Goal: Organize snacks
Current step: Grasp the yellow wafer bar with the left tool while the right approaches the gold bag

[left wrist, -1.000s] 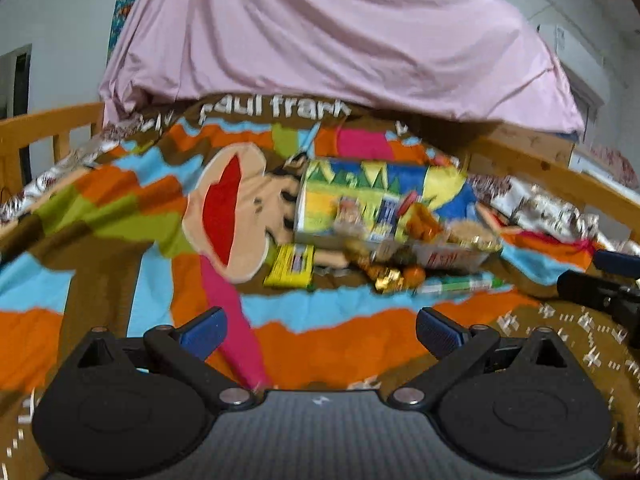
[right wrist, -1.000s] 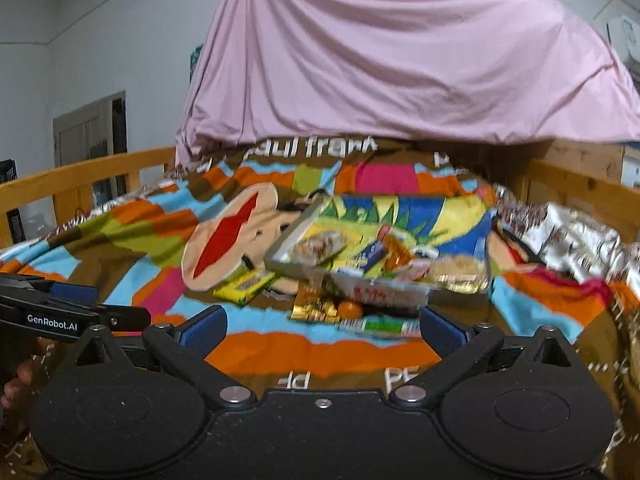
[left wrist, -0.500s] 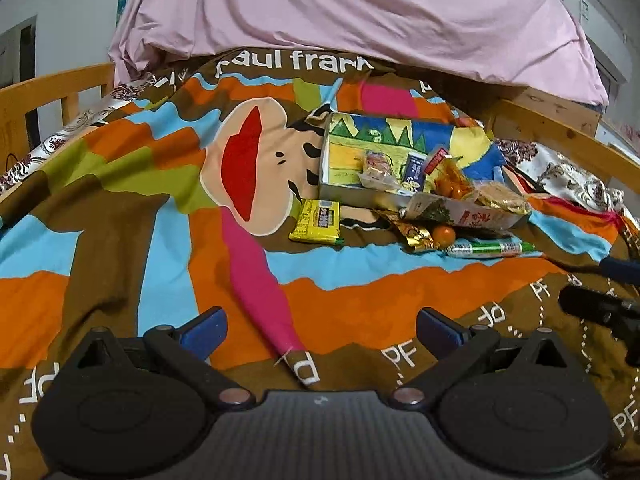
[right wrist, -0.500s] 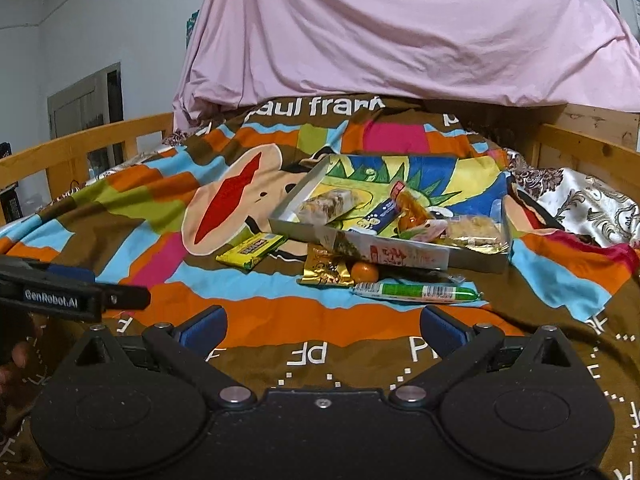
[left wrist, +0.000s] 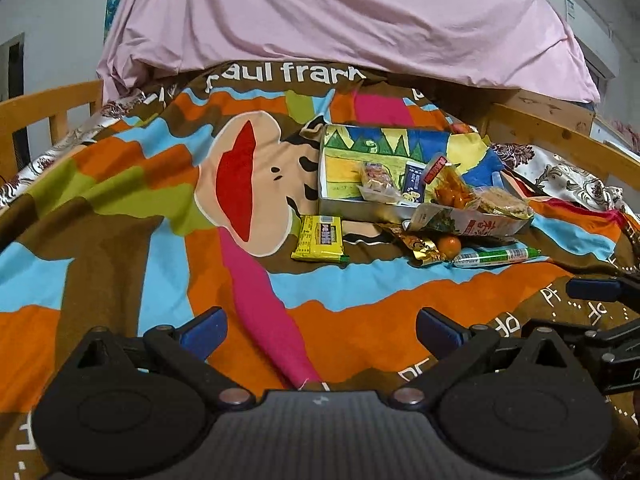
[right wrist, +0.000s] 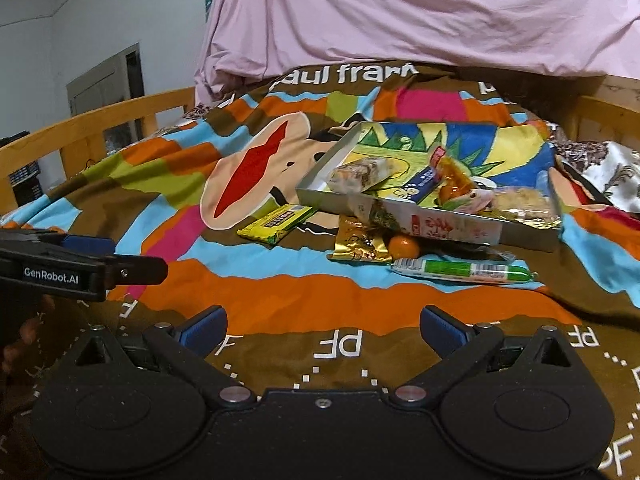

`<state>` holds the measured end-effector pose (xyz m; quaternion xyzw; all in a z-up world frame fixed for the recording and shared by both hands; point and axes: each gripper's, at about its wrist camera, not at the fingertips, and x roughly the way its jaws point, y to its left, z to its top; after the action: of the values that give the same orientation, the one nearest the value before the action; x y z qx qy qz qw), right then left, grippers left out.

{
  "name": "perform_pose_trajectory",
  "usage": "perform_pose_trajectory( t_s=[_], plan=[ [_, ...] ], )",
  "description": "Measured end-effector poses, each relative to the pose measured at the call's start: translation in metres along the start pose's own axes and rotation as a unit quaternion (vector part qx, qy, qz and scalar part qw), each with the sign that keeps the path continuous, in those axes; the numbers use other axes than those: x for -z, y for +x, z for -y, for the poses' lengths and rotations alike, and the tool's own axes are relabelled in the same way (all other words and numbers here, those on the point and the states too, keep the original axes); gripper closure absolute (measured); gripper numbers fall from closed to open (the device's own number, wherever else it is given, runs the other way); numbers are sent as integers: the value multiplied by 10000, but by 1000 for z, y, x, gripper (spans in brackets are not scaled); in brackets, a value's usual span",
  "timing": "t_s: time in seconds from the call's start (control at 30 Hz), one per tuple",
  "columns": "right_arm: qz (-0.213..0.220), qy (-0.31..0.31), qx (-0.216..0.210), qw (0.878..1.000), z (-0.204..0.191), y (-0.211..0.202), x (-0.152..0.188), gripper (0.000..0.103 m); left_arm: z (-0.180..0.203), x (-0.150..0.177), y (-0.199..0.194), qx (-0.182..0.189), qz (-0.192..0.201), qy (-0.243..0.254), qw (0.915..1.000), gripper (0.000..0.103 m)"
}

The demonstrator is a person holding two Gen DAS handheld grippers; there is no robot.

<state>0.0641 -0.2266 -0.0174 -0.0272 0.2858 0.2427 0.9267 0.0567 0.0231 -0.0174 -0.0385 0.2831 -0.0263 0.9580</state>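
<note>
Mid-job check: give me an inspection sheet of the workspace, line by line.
Surface: striped cartoon blanket on a bed, rumpled.
Job's things: shallow box already holding several snacks; outside it lie a yellow packet, gold wrapper, small orange and green stick.
Clutter: nothing seen.
Grippers: left tool open, empty; right tool open, empty; both short of the snacks.
Cables: nothing seen.
Surroundings: pink sheet draped behind, wooden rail, patterned satin cloth to the right.
</note>
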Motion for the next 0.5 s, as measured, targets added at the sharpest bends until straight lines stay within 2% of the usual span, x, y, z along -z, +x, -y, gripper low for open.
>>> perform_pose_trajectory(
  t_s=[0.3,0.5],
  plan=[
    [6,-37,-348,9994,20,37,-11,1,-10,-17,35,376,-460,-11,9982,0],
    [67,9,-430,9991,30,62,-30,1,-7,-43,71,561,-501,90,9971,0]
  ],
)
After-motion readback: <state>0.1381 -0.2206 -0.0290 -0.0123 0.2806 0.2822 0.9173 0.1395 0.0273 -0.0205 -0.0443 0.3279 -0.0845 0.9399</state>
